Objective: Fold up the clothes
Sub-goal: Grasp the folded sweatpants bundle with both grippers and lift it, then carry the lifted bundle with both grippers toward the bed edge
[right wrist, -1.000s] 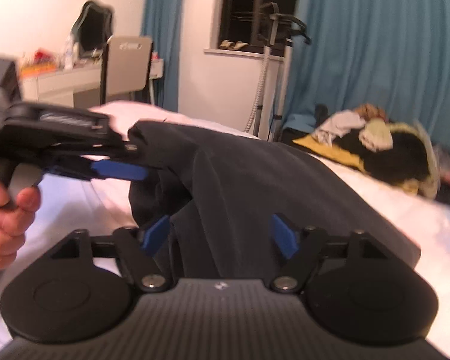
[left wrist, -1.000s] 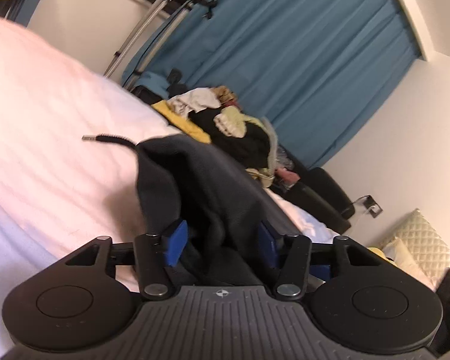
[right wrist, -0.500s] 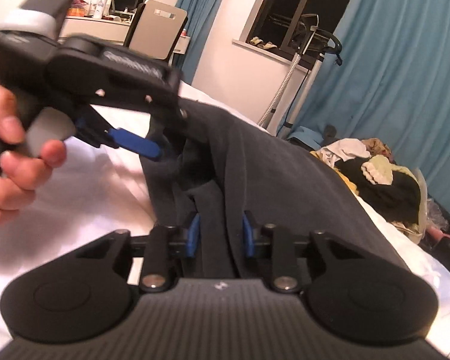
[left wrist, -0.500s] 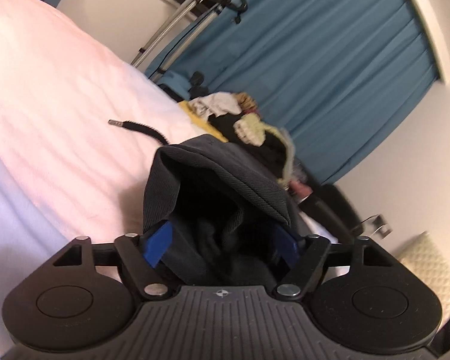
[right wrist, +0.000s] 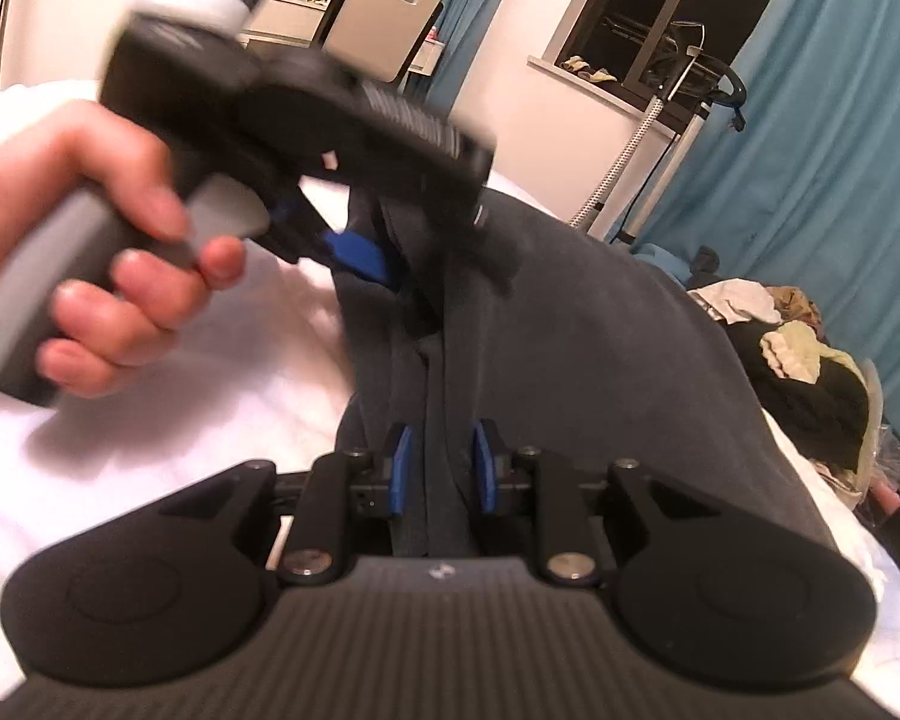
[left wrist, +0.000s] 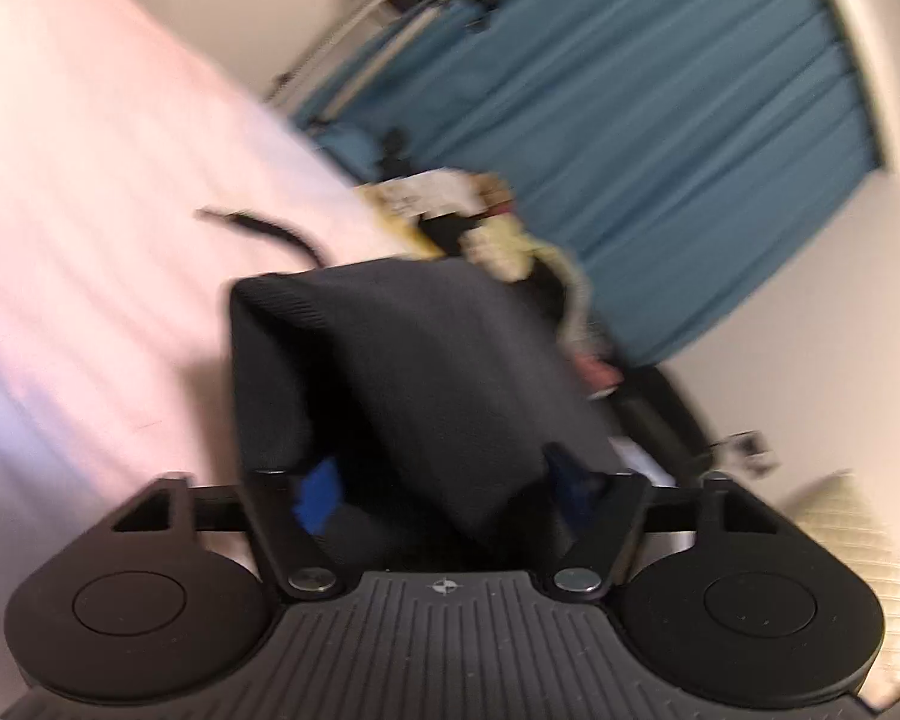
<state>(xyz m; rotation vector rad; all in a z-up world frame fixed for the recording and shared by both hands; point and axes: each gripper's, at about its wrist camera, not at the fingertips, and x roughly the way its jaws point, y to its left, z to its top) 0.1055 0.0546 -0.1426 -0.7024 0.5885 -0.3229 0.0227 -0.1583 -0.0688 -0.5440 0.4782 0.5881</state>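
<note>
Right tongs (right wrist: 437, 477) narrow, clamped on a bunched fold of the dark garment (right wrist: 570, 372). Left tongs (left wrist: 444, 483) spread wide, garment draped between the pads, no pinch visible. Garment lifted over the white bed (right wrist: 222, 396), clothes pile (right wrist: 804, 360) at 3 o'clock.

Blue curtains (right wrist: 822, 138) hang behind a bed (left wrist: 90, 192) with pale sheets; a chair (right wrist: 384, 30) stands by a cluttered desk (right wrist: 282, 3) and dark window (right wrist: 636, 18).
</note>
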